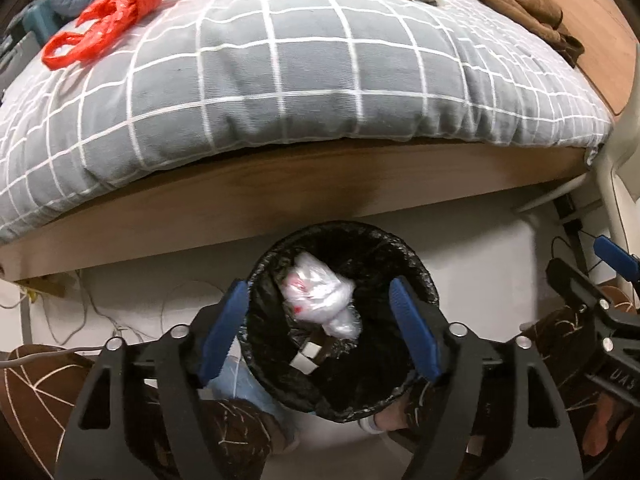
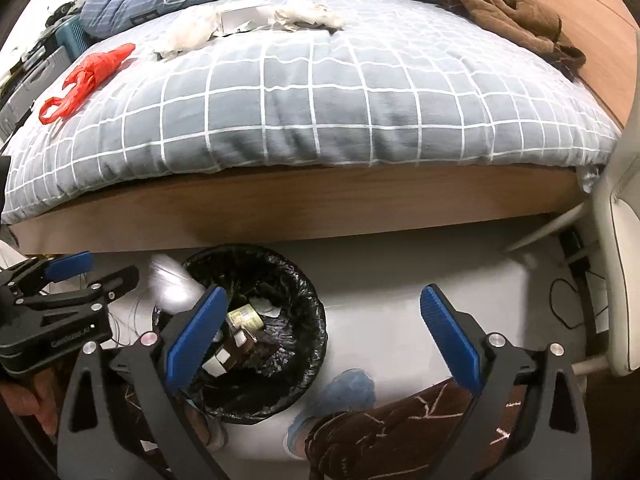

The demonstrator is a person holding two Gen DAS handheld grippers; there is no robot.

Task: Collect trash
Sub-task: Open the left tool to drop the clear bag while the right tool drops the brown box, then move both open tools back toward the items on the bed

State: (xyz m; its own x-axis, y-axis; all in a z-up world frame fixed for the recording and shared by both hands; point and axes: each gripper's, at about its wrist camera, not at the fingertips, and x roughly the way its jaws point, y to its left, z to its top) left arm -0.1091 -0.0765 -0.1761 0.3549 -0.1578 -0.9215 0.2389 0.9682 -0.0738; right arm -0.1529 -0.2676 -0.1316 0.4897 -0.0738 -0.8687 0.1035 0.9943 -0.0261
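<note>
Left wrist view: the left gripper (image 1: 318,328) stands with jaws apart directly above the black-lined trash bin (image 1: 424,280), a crumpled white plastic bag (image 1: 324,300) loose between them, judged mid-drop into it. Right wrist view: the right gripper (image 2: 324,338) is wide apart and empty beside the bin; the next move calls for reaching to the red plastic bag (image 2: 86,80) on the checked duvet (image 2: 320,112).

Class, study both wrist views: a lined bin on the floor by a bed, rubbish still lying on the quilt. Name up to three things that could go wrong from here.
1. The white bag sits high in the bin, so later rubbish might spill over the rim.
2. Loose cables lie on the floor beside the bin and could snag a foot.
3. The red bag lies far back on the quilt; reaching might drag bedding along.
</note>
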